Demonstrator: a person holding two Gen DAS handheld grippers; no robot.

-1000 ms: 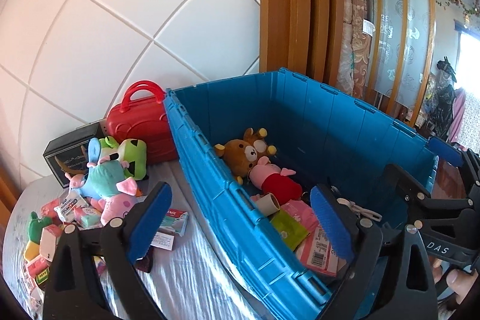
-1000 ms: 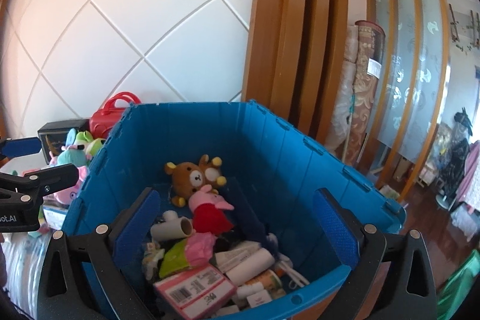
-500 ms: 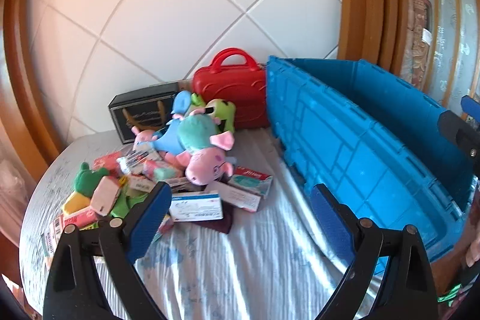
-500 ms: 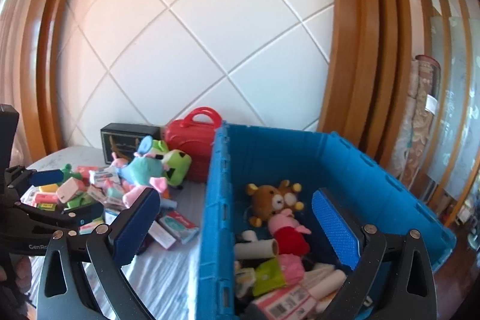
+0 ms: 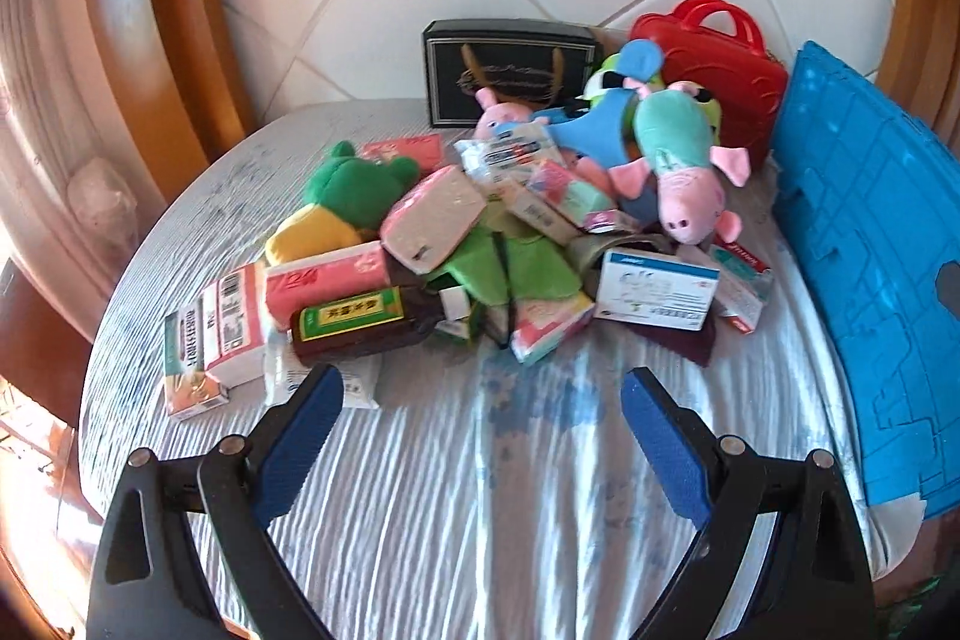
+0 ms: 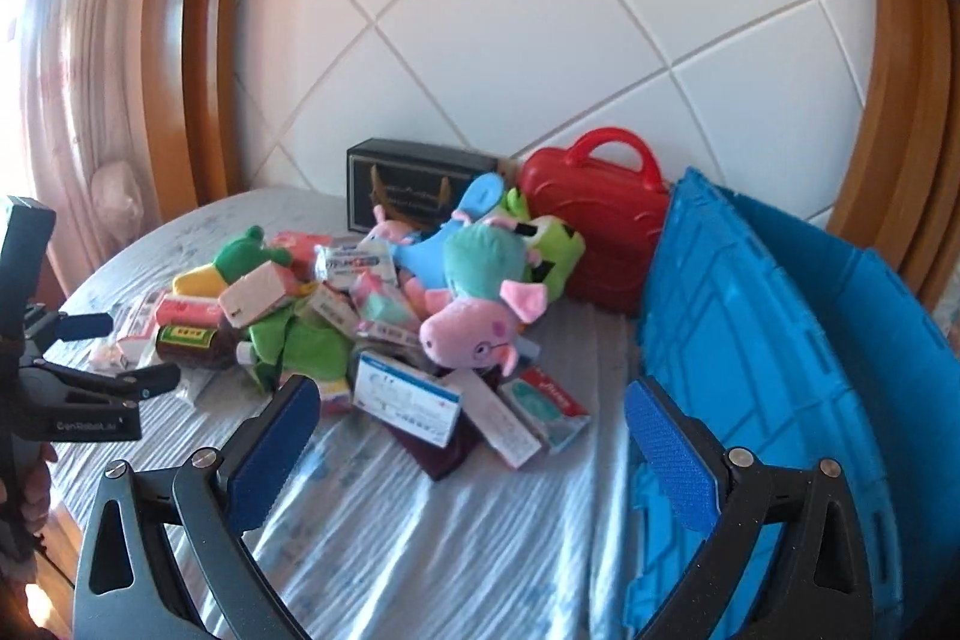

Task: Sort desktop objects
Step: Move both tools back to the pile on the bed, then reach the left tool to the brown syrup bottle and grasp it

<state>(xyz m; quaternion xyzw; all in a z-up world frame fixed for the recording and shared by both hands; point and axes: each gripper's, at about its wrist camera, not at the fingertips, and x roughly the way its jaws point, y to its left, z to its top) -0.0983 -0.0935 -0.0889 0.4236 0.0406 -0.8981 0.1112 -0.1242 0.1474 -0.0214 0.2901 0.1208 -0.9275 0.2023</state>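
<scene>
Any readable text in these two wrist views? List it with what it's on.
"GenRobot.ai" (roughly; small): on the left gripper body, right wrist view.
Brown bottle: yellow label with Chinese characters, too blurred to read.
White-and-blue box: print too small.
Orange-and-white carton: barcode and vertical text, blurred.
Black gift box: gold emblem, no legible words.
Nothing else readable.

On the black body of the left tongs [image 6: 84, 340], seen from the right wrist, white lettering reads roughly "GenRobot.ai" (blurred). The bottle [image 5: 360, 325] has a yellow label with printed characters, too small to read. Box print is illegible.
</scene>
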